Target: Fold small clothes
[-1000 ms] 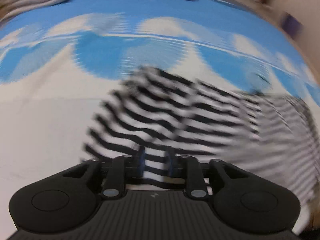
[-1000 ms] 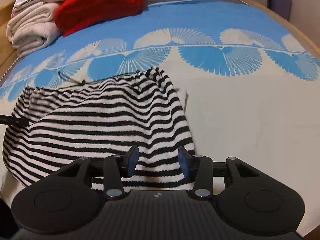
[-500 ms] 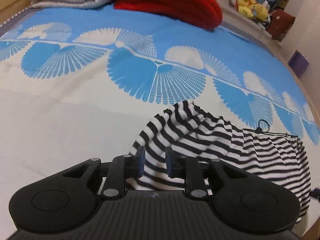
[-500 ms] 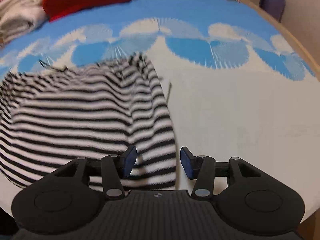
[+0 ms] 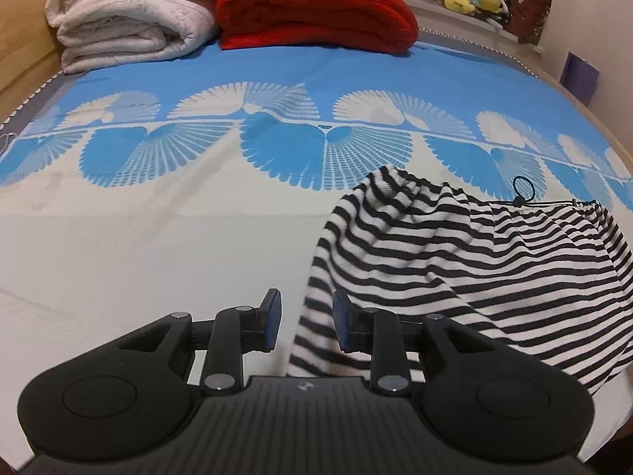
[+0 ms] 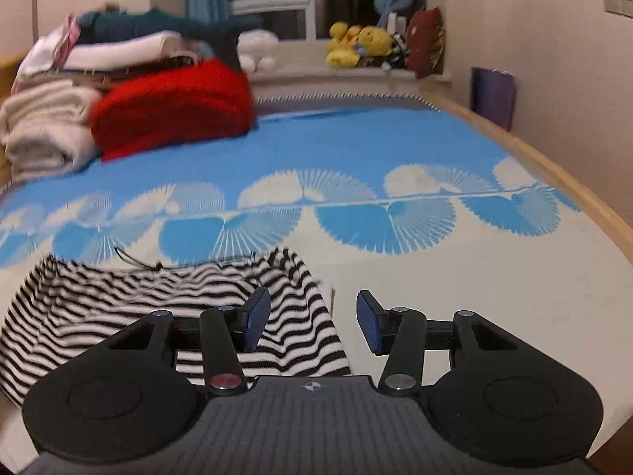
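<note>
On the bedspread (image 5: pixel 158 245), unlabelled striped garment (image 5: pixel 455 253).

left tool (image 5: pixel 306 318) just opening, right tool (image 6: pixel 313 322) open

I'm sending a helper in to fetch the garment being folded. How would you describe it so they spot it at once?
Start at the bed, covered by a blue and cream spread with fan shapes. On its cream near part lies a small black-and-white striped knit garment with a thin black drawstring. It alone is striped; the folded red blanket and white blankets are plain.
</note>
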